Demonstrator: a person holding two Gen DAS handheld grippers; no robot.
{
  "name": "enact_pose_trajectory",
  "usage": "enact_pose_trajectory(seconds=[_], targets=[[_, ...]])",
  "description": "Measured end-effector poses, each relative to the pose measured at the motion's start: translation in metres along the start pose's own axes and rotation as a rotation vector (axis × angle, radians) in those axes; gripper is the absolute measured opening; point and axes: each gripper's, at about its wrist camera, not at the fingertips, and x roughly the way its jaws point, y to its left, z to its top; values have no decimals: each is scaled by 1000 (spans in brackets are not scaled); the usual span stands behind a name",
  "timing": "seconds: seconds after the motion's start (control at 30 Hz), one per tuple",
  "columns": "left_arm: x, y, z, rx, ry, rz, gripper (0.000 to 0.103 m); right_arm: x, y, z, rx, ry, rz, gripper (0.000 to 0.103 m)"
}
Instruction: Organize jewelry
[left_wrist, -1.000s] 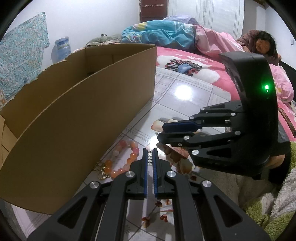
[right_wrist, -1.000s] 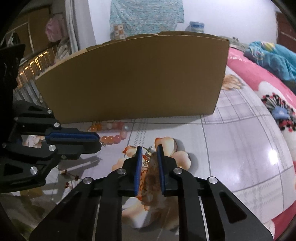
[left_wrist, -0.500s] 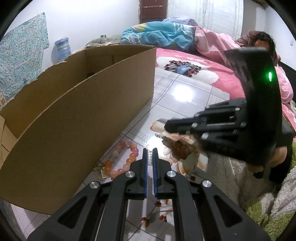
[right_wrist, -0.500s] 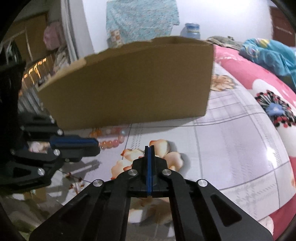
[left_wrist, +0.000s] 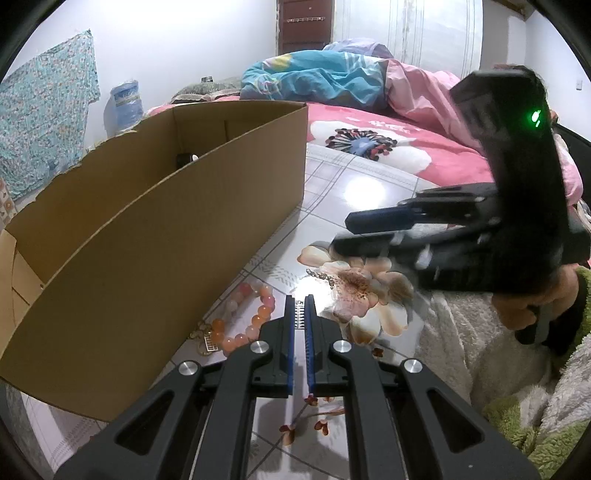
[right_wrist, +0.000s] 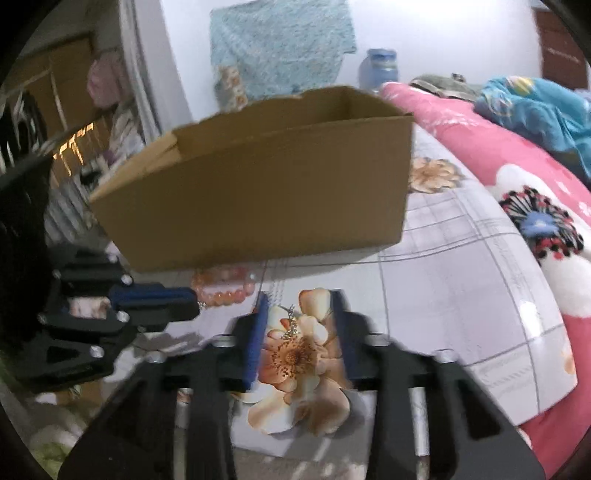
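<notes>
A pink-orange bead bracelet lies on the flowered sheet beside the open cardboard box; it also shows in the right wrist view. A thin metal chain lies on the orange flower print, between my right gripper's fingers; it also shows in the left wrist view. My left gripper is nearly shut and empty, just right of the bracelet. My right gripper is open and empty, raised above the chain.
The box stands on the bed with a small dark item inside. A blue and pink quilt lies at the back. A fluffy white-green blanket is at the right.
My right gripper shut over the chain, then opened wide and lifted; the chain stays on the flower print. My left gripper has not moved.
</notes>
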Motion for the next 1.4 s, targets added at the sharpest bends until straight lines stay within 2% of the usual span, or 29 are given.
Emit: enact_pose_trajectory(seconds=[0.03,0.1,0.17,0.33,0.43,0.53,0.77,0.97,1.17,1.23,1.3,1.33,1.37,1.4], targets=[[0,0,0,1,0,0,4,4,2,0,-20,15,-1,37],[0,2,-2,1,3,-1,4,15,6,-1,-52,49,-16,29],[0,3,-3,-2,3,-2,4,26,8,0,-82,83,-22,12],[4,5,-3,-9,6,-6,4,34,15,2,-164,122,-41,2],[5,7,-4,-18,4,-12,4,33,11,6,-147,138,-17,0],[5,8,-4,-22,-3,-17,4,24,-5,13,-57,122,49,0],[-1,7,-5,-17,-19,-19,4,-12,-26,28,49,37,106,0],[-21,5,0,-7,-71,-28,4,-48,-27,46,56,-60,104,0],[-51,0,19,30,-156,-45,4,-77,-29,63,21,-160,80,0],[-55,-3,21,44,-166,-35,4,-77,-28,61,25,-164,83,0],[-57,-4,18,44,-161,-32,4,-68,-29,55,39,-115,109,0],[-55,-5,17,41,-152,-34,4,-62,-29,50,42,-87,105,3],[-53,-6,16,39,-144,-36,4,-52,-29,44,33,-48,102,16],[-51,-7,14,37,-136,-38,4,-46,-27,42,21,-12,110,25]])
